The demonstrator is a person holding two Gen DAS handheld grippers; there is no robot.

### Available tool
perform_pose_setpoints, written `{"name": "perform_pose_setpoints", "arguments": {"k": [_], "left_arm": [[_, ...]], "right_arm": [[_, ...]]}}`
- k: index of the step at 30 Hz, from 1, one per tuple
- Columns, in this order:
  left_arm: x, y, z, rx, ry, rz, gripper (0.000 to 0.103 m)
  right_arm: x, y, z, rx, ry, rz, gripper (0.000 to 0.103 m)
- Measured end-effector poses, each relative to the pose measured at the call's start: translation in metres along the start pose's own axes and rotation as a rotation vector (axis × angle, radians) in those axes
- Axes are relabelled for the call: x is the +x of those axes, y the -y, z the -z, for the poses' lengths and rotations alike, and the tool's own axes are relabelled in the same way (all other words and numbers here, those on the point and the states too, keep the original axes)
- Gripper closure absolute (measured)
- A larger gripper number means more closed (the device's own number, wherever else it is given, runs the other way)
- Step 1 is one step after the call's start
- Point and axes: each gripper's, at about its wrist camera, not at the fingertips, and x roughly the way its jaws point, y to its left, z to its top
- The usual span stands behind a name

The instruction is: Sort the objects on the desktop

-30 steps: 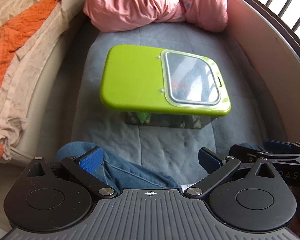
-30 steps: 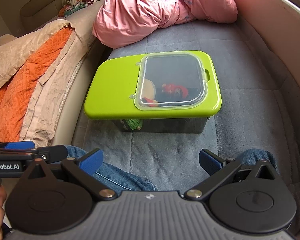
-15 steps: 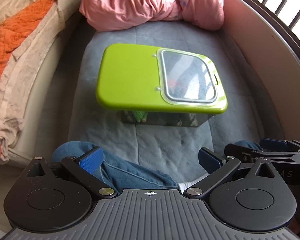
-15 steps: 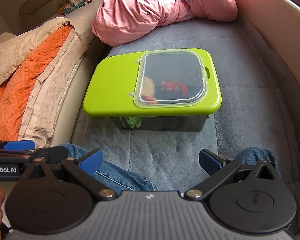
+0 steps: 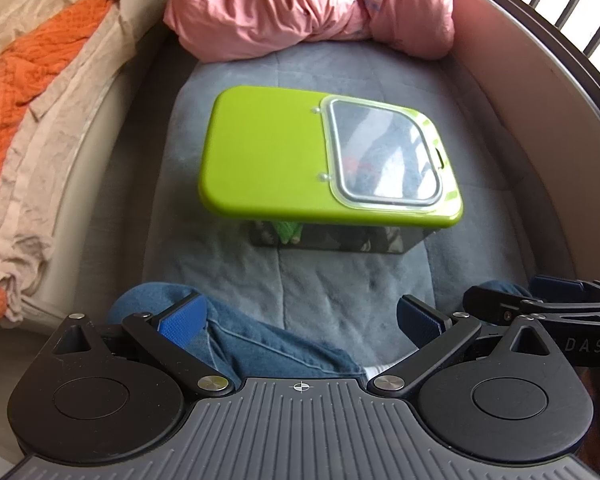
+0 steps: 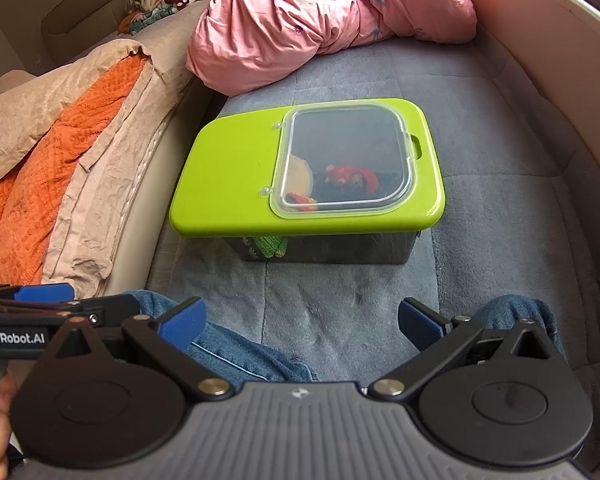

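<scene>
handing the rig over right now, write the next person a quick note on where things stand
Left gripper: open, empty, hovering over the lap, short of the box.
Right gripper: open, empty, alongside it.
The dark see-through storage box with the lime green plastic lid sits on the grey cushion. Its clear hinged flap is shut. Soft toys show inside, including a red one.
Done: some toys already lie in the box.
Left: nothing loose to sort is in view, and the lid is untouched. Probably go for the flap's tab on its right edge.
</scene>
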Motion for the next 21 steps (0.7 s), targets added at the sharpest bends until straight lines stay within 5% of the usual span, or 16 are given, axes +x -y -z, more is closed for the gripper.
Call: {"name": "perform_pose_setpoints", "arguments": {"k": [21], "left_arm": [[-0.0013, -0.0035, -0.0005, -0.019, 0.047, -0.001, 0.0]], "right_arm": [[0.0042, 0.0, 0.0007, 0.004, -0.01, -0.004, 0.0]]}}
